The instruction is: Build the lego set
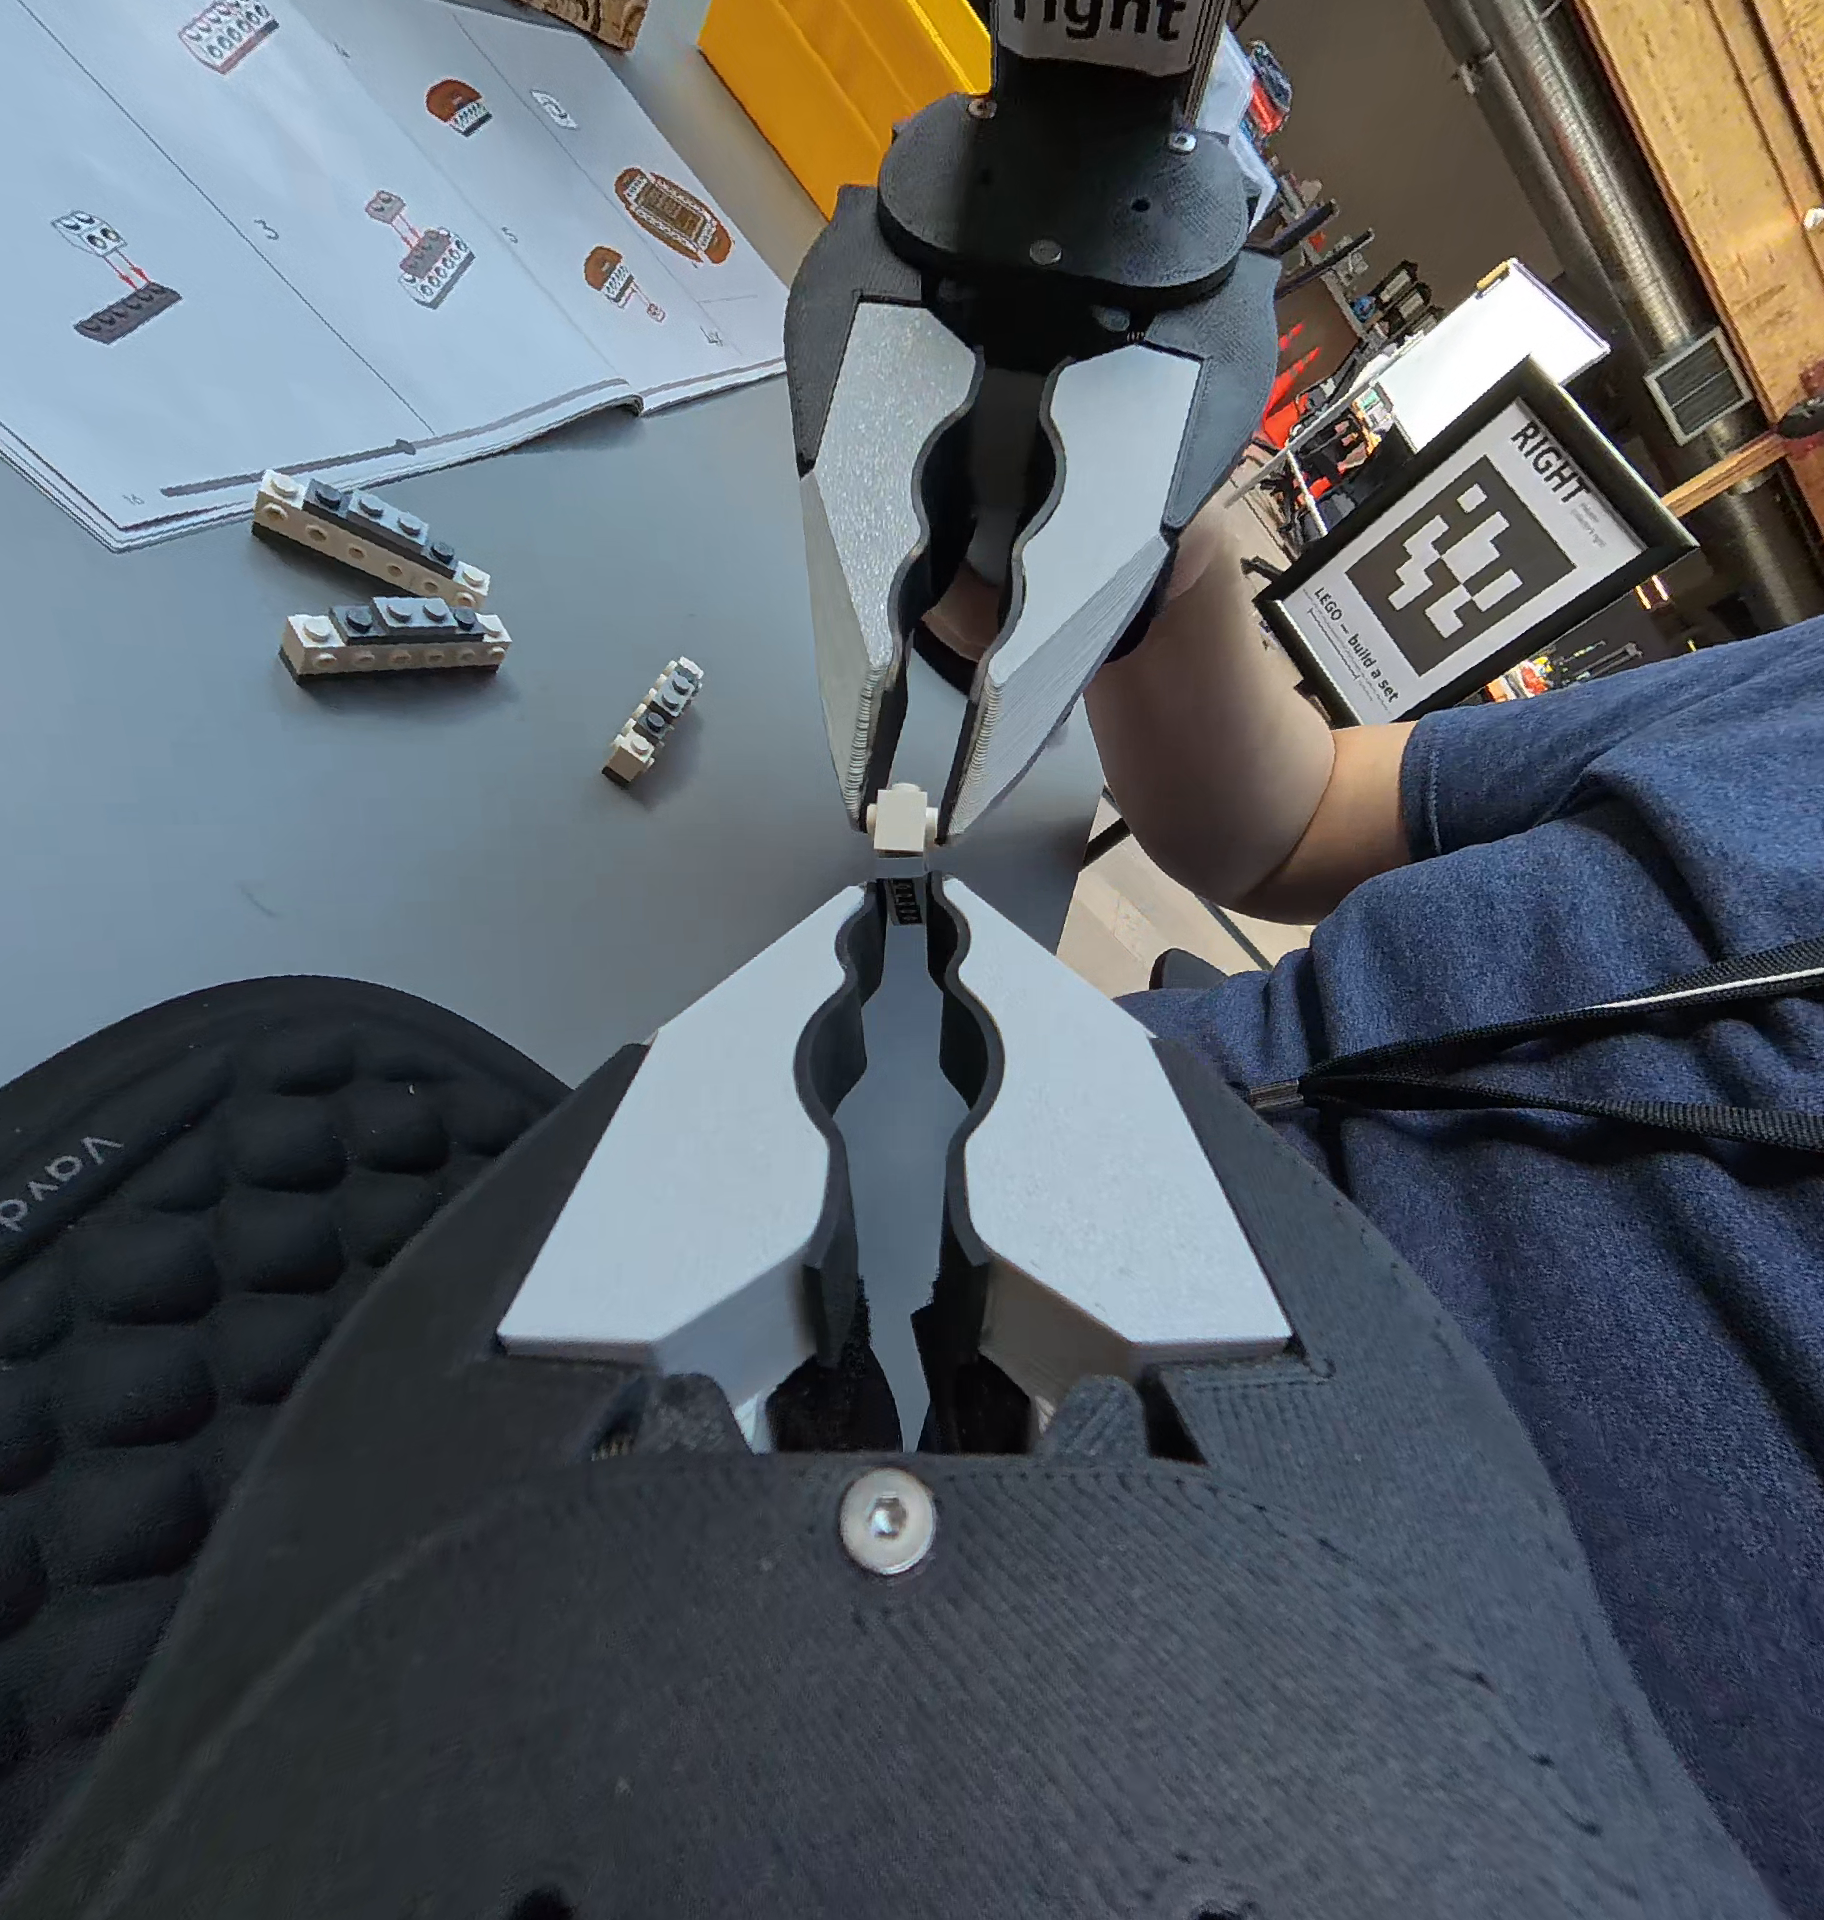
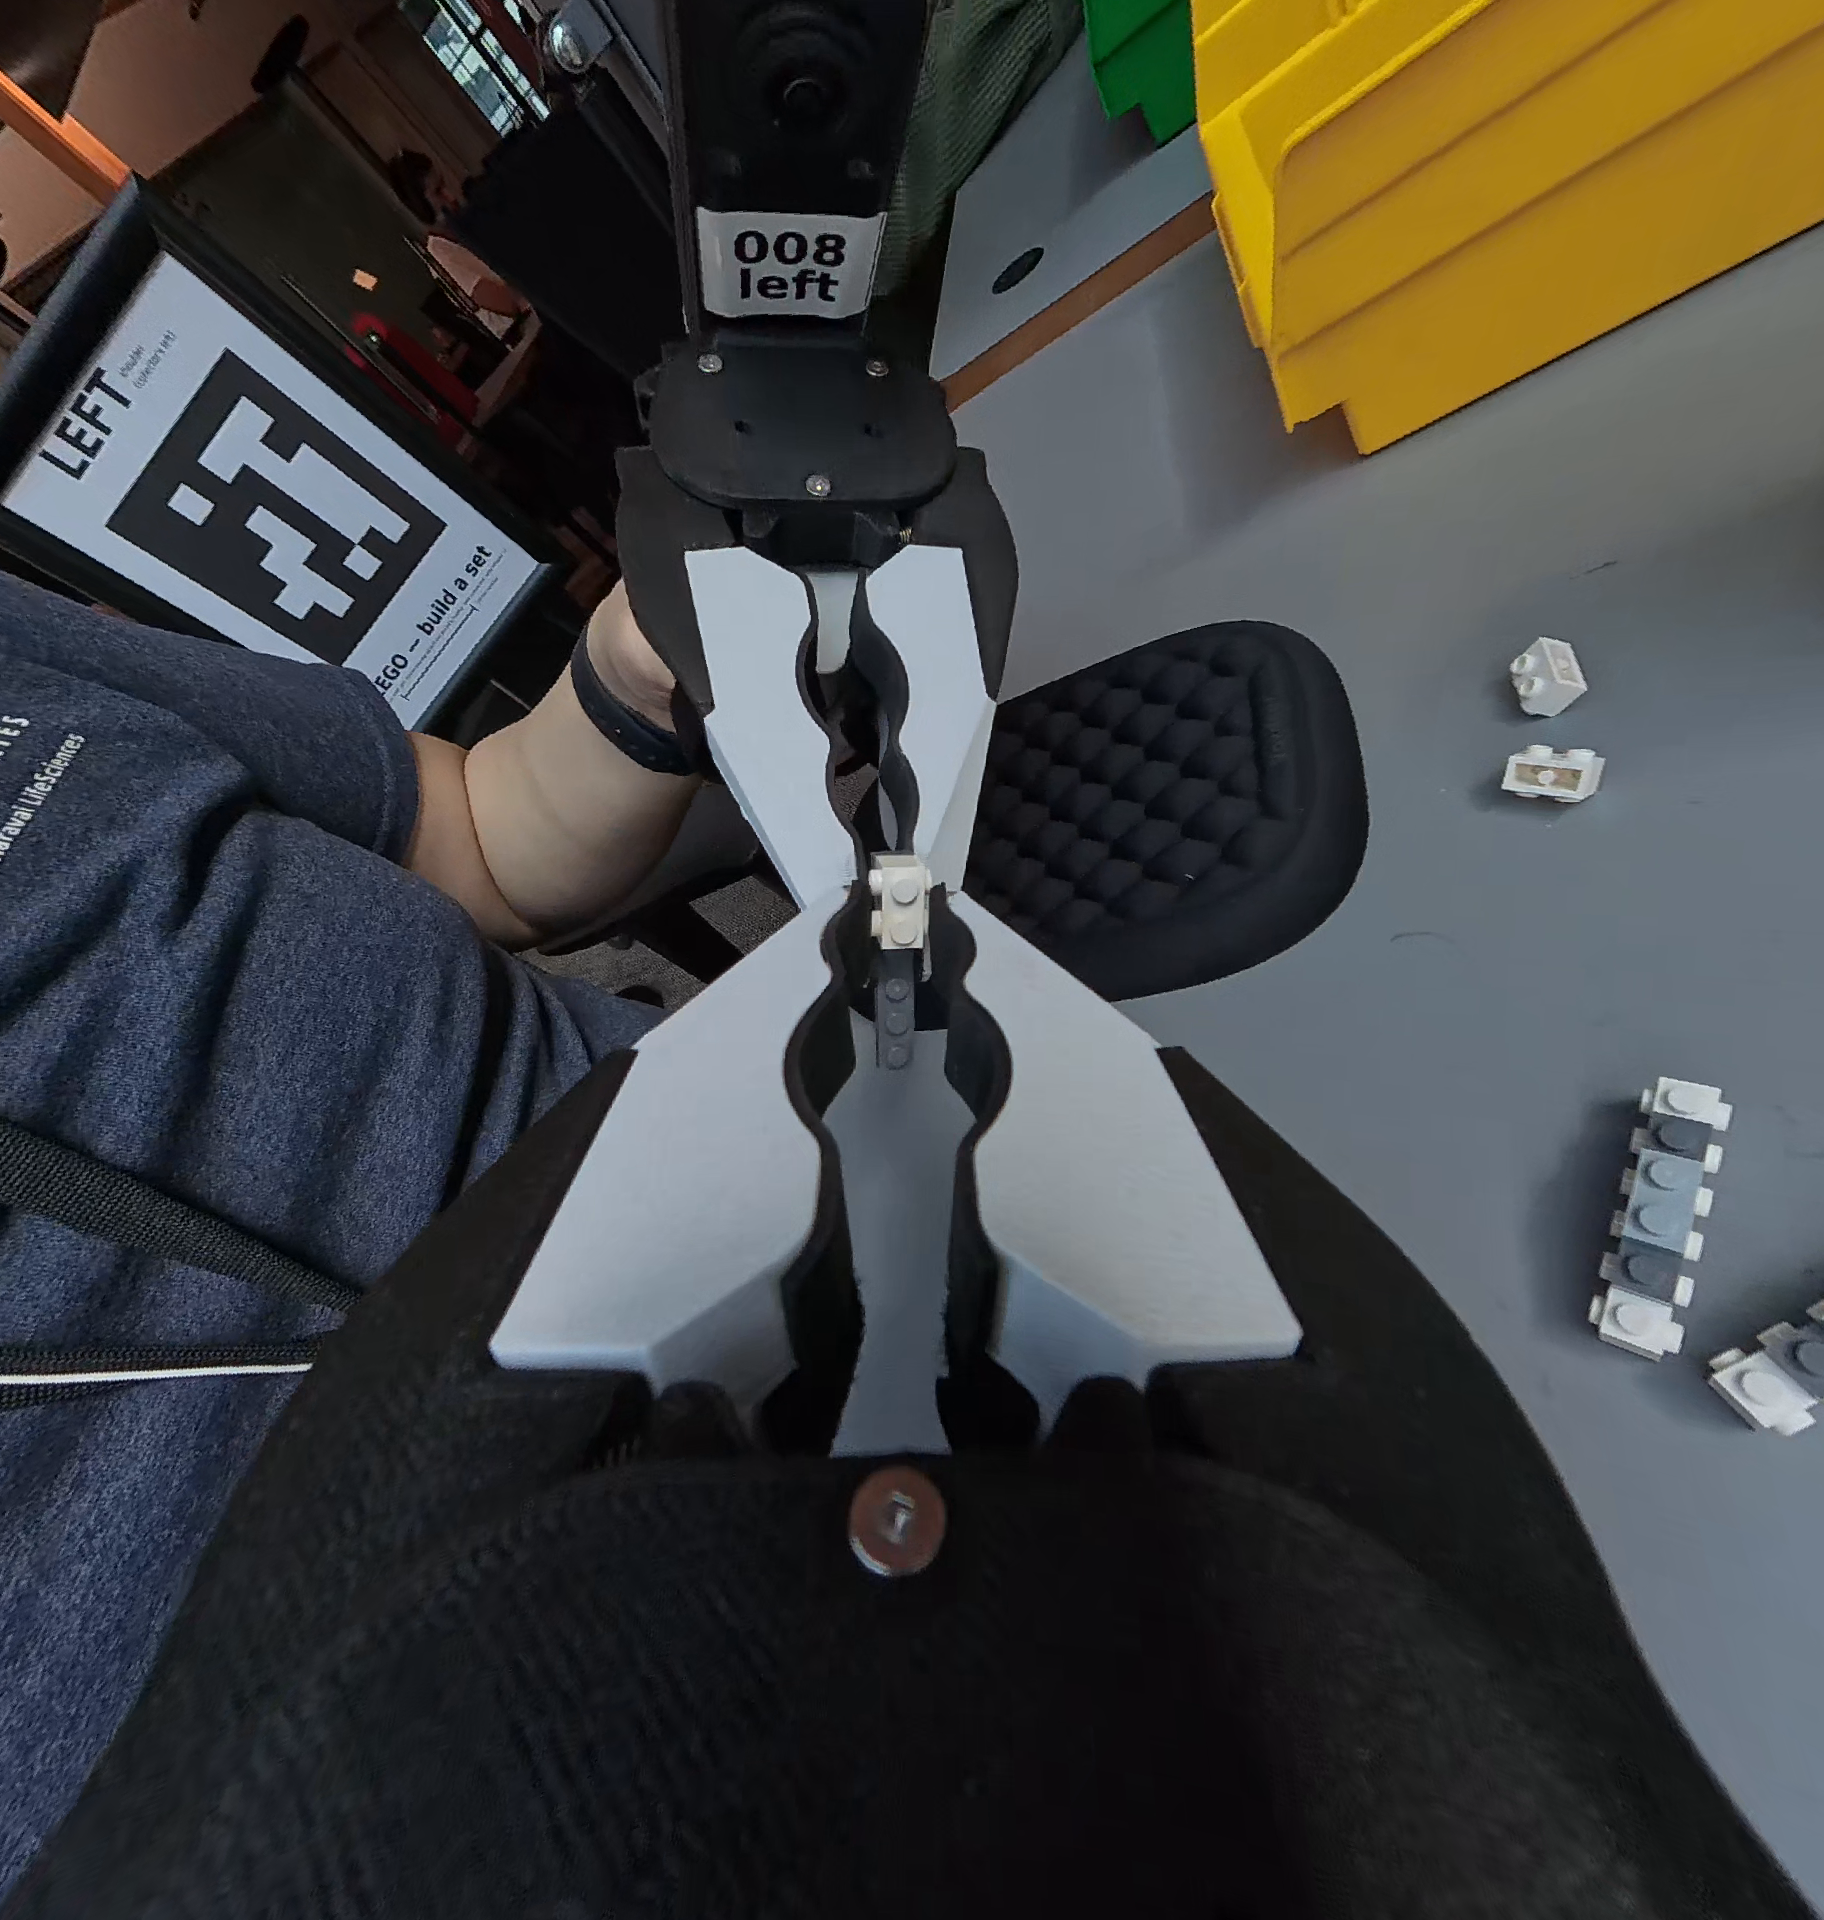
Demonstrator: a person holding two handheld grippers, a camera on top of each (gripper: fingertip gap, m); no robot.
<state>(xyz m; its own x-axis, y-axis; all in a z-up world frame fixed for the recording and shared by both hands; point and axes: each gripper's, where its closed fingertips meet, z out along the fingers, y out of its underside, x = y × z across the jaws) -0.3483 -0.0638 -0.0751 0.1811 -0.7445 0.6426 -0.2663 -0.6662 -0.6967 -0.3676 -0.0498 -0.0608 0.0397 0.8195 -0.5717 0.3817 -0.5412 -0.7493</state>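
Meeting tip to tip above the desk (image 1: 388, 831), the left gripper (image 1: 903, 896) pinches a dark plate (image 2: 895, 1023), mostly hidden in its view, while the right gripper (image 2: 892, 940) pinches a white brick (image 1: 903, 812) against it

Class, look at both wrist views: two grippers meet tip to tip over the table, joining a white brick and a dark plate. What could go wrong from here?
1. The left gripper pinches the thin dark plate only near its end, so pressing may twist it or make it slip.
2. The white brick sits at the very tips of the right gripper; it could pop out.
3. A dropped piece might land among the finished strips.
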